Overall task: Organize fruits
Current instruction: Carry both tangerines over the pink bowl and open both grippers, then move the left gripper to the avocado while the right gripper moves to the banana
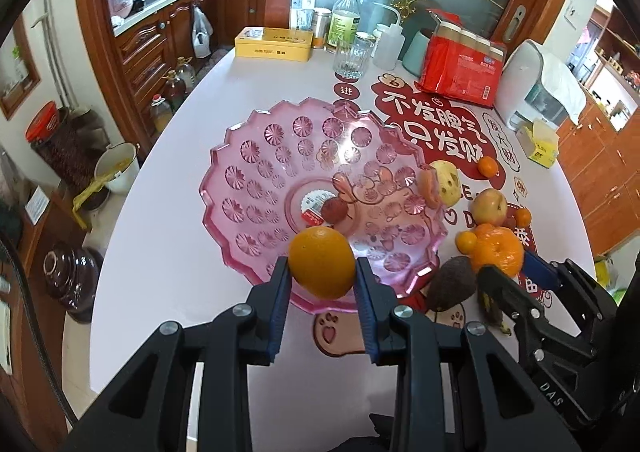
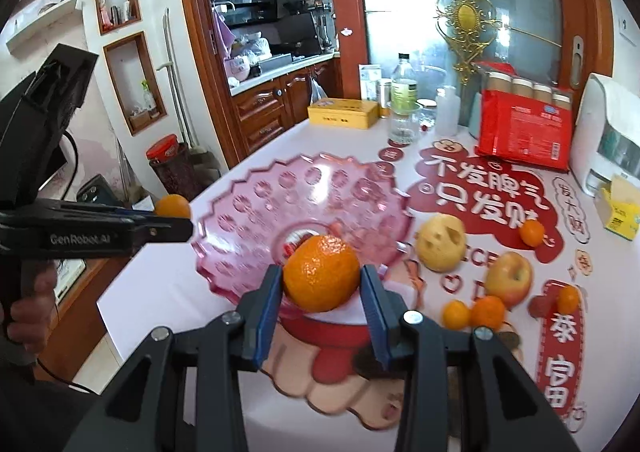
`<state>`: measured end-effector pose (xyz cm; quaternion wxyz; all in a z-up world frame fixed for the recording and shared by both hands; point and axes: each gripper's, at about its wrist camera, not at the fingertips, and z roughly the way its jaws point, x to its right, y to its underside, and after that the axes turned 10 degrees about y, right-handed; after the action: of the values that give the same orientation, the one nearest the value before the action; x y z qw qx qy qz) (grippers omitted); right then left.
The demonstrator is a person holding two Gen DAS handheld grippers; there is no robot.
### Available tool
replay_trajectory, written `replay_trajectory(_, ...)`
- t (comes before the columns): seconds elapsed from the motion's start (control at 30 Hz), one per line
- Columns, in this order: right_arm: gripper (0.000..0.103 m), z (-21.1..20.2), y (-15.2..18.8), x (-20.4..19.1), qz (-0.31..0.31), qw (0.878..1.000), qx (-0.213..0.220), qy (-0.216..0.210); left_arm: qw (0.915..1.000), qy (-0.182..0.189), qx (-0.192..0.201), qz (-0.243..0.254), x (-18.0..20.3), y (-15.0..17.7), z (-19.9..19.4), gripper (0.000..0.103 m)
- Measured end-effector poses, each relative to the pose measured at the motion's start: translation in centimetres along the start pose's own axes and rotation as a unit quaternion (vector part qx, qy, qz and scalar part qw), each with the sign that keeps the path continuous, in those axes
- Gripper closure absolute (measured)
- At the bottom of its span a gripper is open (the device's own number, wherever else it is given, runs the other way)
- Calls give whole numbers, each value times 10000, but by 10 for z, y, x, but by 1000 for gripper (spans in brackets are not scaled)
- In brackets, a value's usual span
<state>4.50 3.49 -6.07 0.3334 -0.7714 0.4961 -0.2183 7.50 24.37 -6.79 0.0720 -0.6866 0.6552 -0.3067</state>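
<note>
I am pinching a smooth orange (image 1: 322, 263) between the fingers of my left gripper (image 1: 322, 284), and a bumpy mandarin (image 2: 322, 273) between the fingers of my right gripper (image 2: 322, 292). Both fruits are hanging above the near rim of the pink glass bowl (image 1: 256, 155), which is sitting on the white surface (image 1: 180, 123).

To do this step well, I judge that I should be carrying each fruit further in over the hollow of the bowl, lowering it close to the glass before letting go, and spreading the fingers slowly so nothing rolls out or knocks the rim. The 2 grippers are crowding the same edge, so setting them down 1 at a time, well apart, looks safer. The glass looks hard and slick, so a drop from height could bounce.

Counting what I am seeing: 1 bowl, holding 1 small red fruit (image 1: 333, 210) near its middle. On the surface beside the bowl I am counting 1 pale yellowish fruit (image 2: 441, 248), 1 apple (image 2: 510, 278), 1 dark avocado (image 1: 452, 288) and 4 small orange fruits (image 2: 532, 232); something reddish near the apple is too blurred to name. In the left view a dark, banana-like thing lies by the right gripper, but I cannot tell for sure.
</note>
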Motion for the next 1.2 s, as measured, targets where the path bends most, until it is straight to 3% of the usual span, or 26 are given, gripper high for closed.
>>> replay_trajectory(0.3, 63, 21, -1, -42, 139, 9999, -86, 17, 9989, 268, -271, 277, -24, -11, 22, 73)
replay_trajectory(0.53, 62, 40, -6, -53, 115, 9996, -231, 121, 9970, 489, -423, 425, -32, -20, 38, 73)
replay_trajectory(0.83, 61, 40, 0, -40, 525, 9971, -352, 428, 9958, 639, -522, 397, -33, -15, 43, 44)
replay_trajectory(1.2, 61, 24, 26, -32, 776, 9932, -586, 639, 9928, 708, -795, 546, -17, 2, 42, 38)
